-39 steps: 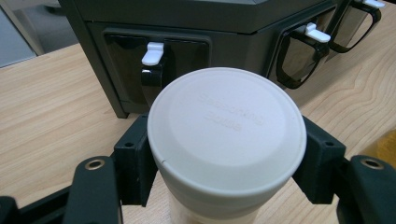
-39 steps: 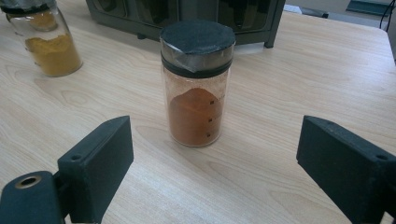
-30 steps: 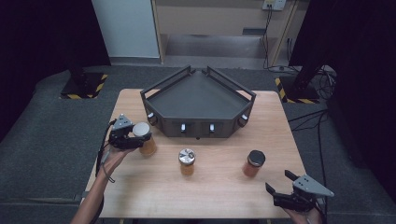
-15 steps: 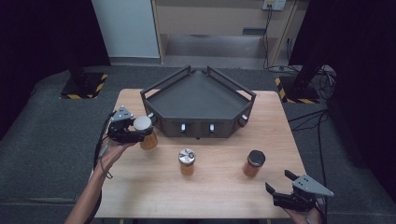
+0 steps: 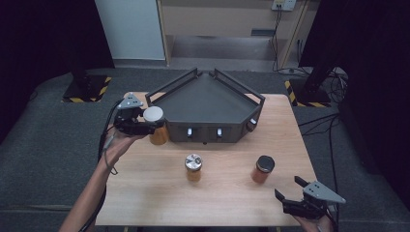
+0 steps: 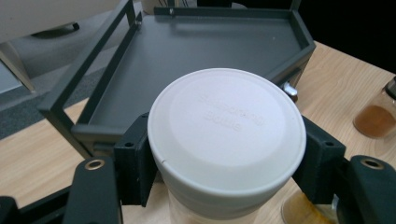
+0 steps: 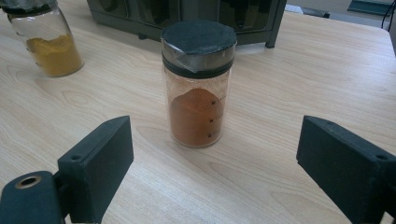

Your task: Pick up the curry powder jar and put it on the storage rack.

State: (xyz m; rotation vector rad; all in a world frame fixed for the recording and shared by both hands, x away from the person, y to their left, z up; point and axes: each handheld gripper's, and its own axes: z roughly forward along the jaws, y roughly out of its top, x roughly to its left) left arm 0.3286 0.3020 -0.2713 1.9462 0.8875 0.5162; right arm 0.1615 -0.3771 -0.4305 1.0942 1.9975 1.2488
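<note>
Left gripper (image 6: 224, 172) – white-lidded jar (image 6: 226, 135) between jaws

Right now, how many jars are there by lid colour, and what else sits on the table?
White-lidded jar: 1, held in the left gripper
Silver-lidded jar: 1
Black-lidded jar: 1
Dark grey tray rack: 1
Total: 4 things, 3 of them jars
</note>
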